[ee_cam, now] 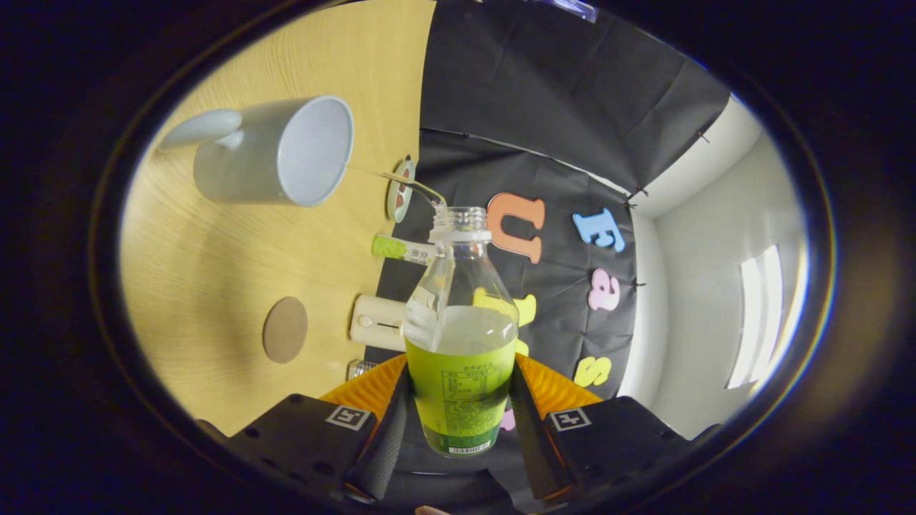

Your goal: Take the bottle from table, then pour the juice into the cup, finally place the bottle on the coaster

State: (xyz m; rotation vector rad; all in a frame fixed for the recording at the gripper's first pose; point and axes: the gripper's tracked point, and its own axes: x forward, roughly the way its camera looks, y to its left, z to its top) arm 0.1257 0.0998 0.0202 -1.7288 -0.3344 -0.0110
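Jaws clamped on bottle (460, 343), gripper (459, 400) rolled sideways. Bottle axis toward 12 o'clock, uncapped mouth by table edge. Cup (275, 151) at 10 o'clock, apart from mouth; coaster (285, 330) at 9 o'clock.

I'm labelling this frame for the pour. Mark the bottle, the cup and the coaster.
bottle (461, 315): gripper view, on its clear body above the green label, held between the jaws.
cup (275, 151): gripper view, on its outer wall near the rim.
coaster (285, 330): gripper view, on the middle of the round brown disc.
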